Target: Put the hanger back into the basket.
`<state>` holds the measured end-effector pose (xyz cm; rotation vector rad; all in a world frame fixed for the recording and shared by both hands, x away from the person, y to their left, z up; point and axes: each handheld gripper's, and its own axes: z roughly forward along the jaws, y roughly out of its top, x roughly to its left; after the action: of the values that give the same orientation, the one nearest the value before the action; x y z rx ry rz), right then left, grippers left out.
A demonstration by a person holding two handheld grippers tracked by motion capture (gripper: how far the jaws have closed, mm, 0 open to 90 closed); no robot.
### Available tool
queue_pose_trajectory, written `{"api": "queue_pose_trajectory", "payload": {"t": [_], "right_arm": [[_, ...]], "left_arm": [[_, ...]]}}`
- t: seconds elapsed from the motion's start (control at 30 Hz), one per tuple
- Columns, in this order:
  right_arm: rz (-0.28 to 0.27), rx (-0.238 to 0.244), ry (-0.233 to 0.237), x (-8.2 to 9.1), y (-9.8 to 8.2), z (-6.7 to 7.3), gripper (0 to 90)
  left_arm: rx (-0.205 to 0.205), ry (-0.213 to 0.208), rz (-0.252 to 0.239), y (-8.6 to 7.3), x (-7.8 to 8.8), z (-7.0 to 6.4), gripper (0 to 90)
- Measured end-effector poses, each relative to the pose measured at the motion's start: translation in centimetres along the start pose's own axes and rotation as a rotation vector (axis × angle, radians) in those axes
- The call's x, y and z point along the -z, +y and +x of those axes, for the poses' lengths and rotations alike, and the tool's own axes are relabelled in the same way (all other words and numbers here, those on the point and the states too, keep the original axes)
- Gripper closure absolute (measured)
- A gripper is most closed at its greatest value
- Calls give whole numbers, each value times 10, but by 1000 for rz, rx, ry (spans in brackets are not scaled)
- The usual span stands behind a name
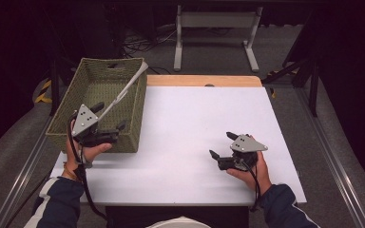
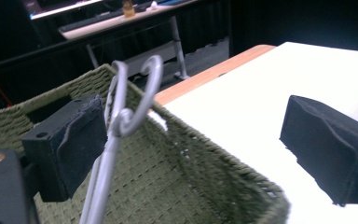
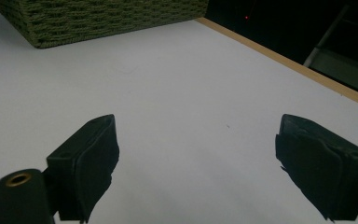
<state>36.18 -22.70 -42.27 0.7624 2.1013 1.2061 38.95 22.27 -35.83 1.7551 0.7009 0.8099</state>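
While the left gripper (image 1: 108, 117) has its jaws apart, the thin, stiff, light silver metal whisk (image 1: 126, 90) leans in the green woven basket (image 1: 64, 124), best grabbed by its slippery handle.

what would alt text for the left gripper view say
A long grey metal utensil with looped wire handles leans in a green woven basket, beside one of the left gripper's wide-open black jaws; the white table lies beyond.
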Motion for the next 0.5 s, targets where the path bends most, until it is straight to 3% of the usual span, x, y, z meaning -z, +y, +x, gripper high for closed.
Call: {"api": "queue_pose_trajectory", "payload": {"t": [0.23,0.5], "right_arm": [[-19,11,-10,1,1,1,135],[-24,18,-10,2,0,4,135]], "left_arm": [[-35,-47,-44,1,1,-19,55],[-83,-107,-48,0,-5,-43,58]]}}
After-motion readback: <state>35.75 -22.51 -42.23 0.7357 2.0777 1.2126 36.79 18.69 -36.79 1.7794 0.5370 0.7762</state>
